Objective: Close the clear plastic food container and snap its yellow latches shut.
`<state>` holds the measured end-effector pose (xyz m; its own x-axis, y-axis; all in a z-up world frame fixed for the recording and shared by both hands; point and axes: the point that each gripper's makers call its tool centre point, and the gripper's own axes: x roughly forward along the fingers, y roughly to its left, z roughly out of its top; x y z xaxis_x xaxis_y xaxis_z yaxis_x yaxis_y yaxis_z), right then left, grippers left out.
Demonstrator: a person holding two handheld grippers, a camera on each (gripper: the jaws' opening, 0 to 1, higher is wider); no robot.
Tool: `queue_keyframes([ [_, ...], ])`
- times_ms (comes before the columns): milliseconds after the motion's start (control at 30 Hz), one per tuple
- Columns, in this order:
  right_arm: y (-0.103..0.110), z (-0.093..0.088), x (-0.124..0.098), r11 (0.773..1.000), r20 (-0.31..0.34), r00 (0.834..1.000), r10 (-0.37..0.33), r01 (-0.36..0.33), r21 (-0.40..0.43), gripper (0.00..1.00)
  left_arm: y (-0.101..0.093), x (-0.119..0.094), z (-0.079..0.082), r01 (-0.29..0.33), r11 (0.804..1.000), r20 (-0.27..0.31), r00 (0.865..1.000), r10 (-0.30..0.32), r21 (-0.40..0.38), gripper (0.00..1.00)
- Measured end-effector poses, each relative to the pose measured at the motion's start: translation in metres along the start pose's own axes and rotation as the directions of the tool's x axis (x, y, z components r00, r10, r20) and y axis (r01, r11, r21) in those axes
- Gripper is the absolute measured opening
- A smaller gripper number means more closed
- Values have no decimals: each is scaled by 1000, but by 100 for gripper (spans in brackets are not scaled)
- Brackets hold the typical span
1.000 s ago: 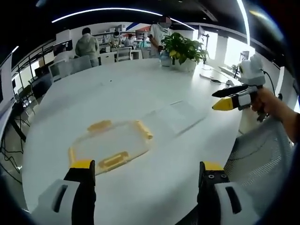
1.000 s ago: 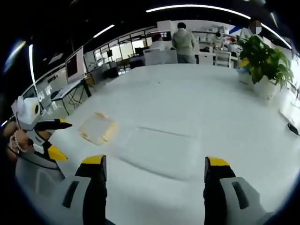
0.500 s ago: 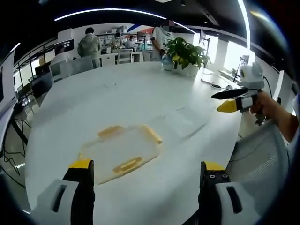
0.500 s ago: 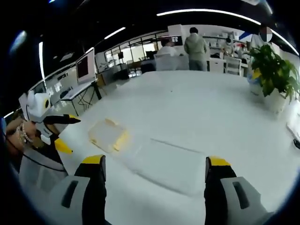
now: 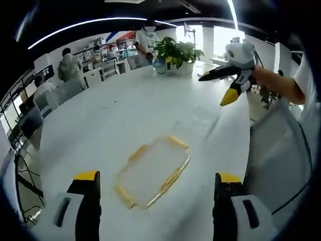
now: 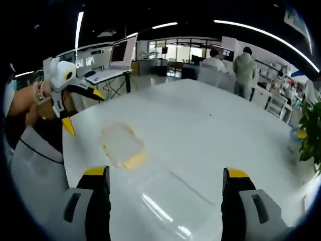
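Presently both hand-held grippers, left (image 5: pixel 155 183) and right (image 6: pixel 164 178), gape wide, holding nothing; the yellow-latched clear plastic lid (image 5: pixel 150 169) ahead of the left and the shallow clear plastic container base (image 6: pixel 173 206) between the right's jaws lie apart on the white desk (image 6: pixel 200 125). Risk: the light lid probably skids when nudged, misaligning the latches.

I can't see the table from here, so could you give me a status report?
Both grippers open, empty. Lid with yellow latches lies beside container, not closed. Nothing between them.

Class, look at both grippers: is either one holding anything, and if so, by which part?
Nothing is held. The left gripper and the right gripper are both open above the white table; the lid with yellow latches and clear container lie untouched.
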<state>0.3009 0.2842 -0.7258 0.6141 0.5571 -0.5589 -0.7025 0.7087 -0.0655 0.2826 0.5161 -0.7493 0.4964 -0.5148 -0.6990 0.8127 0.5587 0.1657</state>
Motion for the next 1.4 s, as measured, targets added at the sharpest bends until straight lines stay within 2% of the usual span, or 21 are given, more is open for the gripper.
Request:
queue_keyframes([
  [33,0,3,3,999,-1,1000,6,-6,-34,87,6,0,-9,-12,1000,-44,999,13,24,99],
  [100,-1,6,10,998,-9,1000,12,-13,-69,85,8,1,-23,20,1000,-123,992,-18,10,99],
  [200,6,9,18,990,-30,998,61,-64,-129,86,15,5,-26,39,999,-136,990,-34,31,99],
  [267,2,16,26,978,-9,999,48,-49,-204,98,20,6,-31,58,998,-170,984,-50,40,99],
  [300,4,14,29,972,-30,998,59,-64,-224,98,19,7,-34,81,996,-187,980,-71,45,99],
  [333,10,8,32,966,-93,991,97,-116,-231,94,22,8,-35,91,995,-195,977,-80,46,99],
  [433,13,13,46,955,-102,988,117,-140,-262,89,28,13,-34,116,991,-209,973,-100,67,99],
  [500,18,10,51,943,-140,979,145,-180,-279,87,31,15,-36,136,985,-230,967,-109,103,96],
  [567,18,0,58,944,-224,965,137,-196,-266,83,34,20,-36,152,980,-234,965,-119,131,92],
  [600,20,-3,64,937,-247,958,146,-214,-275,82,31,22,-34,183,974,-228,962,-149,137,89],
  [667,26,-3,72,924,-242,954,180,-248,-291,79,31,26,-34,216,968,-221,958,-184,129,84],
  [733,32,-6,78,912,-259,943,210,-284,-295,79,29,29,-40,273,956,-254,937,-240,104,81],
  [800,37,-7,83,900,-264,933,244,-319,-298,77,33,32,-42,287,952,-270,930,-249,109,77],
  [833,40,-7,85,892,-265,927,266,-341,-298,76,32,32,-47,326,935,-299,914,-273,141,74],
  [900,45,-9,89,880,-282,912,297,-376,-290,71,31,34,-52,359,920,-335,896,-292,159,67],
  [933,47,-11,91,876,-289,906,309,-390,-285,69,33,35,-54,361,918,-347,892,-289,164,63],
  [1000,50,-17,94,871,-323,888,327,-416,-263,68,35,40,-57,373,911,-370,882,-291,175,62],
  [1100,49,-24,100,867,-354,877,324,-425,-259,71,38,47,-57,378,909,-376,879,-294,174,62],
  [1167,52,-28,101,854,-365,868,338,-445,-268,69,37,52,-55,388,903,-378,876,-299,184,62],
  [1267,55,-30,103,842,-374,860,348,-462,-278,66,32,56,-59,429,881,-406,854,-325,200,62],
  [1400,58,-31,109,832,-377,852,364,-479,-279,61,32,62,-64,458,867,-424,837,-347,196,61],
])
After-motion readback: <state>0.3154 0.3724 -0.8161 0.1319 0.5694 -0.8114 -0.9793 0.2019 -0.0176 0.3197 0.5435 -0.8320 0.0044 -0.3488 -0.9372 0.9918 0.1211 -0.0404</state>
